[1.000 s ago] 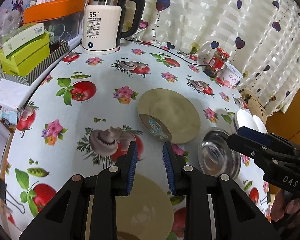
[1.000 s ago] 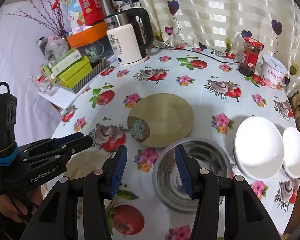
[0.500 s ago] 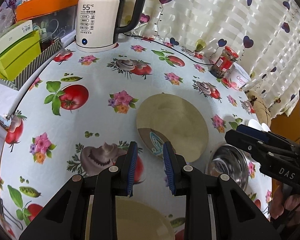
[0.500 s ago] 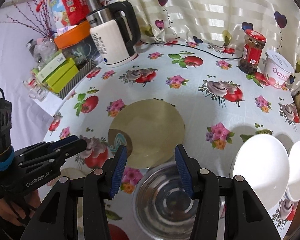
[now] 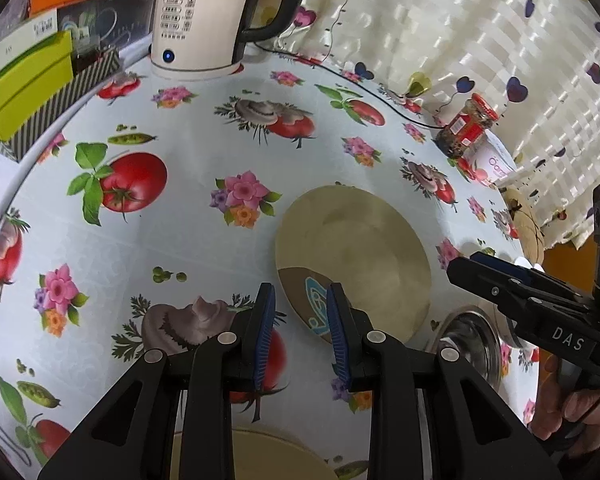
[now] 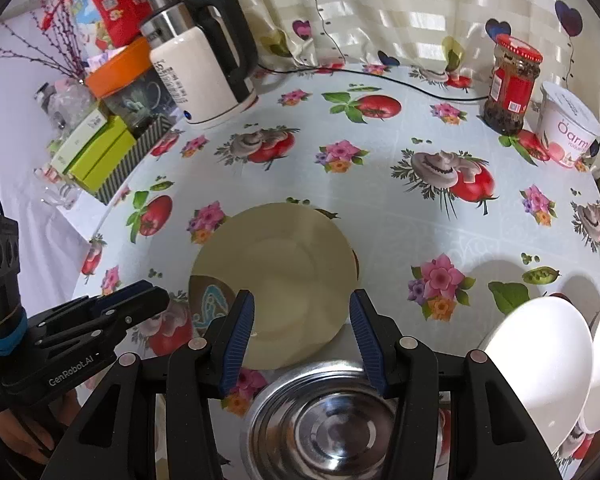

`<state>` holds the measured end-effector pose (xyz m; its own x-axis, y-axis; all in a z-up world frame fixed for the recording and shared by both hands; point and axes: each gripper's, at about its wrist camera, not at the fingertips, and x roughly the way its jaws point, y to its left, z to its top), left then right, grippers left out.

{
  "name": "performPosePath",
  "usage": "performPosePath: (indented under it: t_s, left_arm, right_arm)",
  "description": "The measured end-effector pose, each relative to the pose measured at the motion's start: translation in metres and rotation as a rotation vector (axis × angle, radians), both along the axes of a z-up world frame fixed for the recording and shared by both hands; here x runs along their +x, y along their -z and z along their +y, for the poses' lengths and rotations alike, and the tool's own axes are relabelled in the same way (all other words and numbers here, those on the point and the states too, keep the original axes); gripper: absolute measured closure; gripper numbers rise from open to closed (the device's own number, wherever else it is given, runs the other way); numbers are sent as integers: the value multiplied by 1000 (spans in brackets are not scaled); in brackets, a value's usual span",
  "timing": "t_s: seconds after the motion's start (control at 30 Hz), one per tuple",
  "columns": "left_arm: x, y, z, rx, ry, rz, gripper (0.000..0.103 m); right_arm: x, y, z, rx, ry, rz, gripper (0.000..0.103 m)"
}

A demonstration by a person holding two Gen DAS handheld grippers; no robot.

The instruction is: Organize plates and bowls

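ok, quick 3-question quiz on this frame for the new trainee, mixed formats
1. True or false: the left gripper is shut on the tan plate.
2. Which dish lies directly below the right gripper? A) steel bowl B) white plate C) yogurt tub
3. Fill in: the electric kettle display reads ___ degrees.

Key: 1 false, both grippers are open and empty; 2 A; 3 55.

Bare tablecloth (image 6: pixel 380 208) lies open beyond the beige plate (image 6: pixel 276 276); kettle (image 6: pixel 204 76) and jar (image 6: pixel 512 84) line its far edge.
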<state>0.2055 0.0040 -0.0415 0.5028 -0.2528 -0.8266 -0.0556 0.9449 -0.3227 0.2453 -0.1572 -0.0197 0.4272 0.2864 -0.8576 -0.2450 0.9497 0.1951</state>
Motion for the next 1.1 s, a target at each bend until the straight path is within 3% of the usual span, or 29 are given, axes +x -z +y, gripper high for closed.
performPosePath:
  t_s: [0.3, 0.87, 1.1]
  left_arm:
    - [14, 12, 0, -42, 0, 36, 75]
    - [25, 27, -4, -31, 0, 66, 75]
    - [27, 32, -6, -29, 3, 70, 75]
  right_arm:
    - [16, 16, 1, -34, 11, 48, 53]
    - [35, 40, 0, -53, 26, 122, 54]
    - [37, 47, 2, -59, 21, 137, 64]
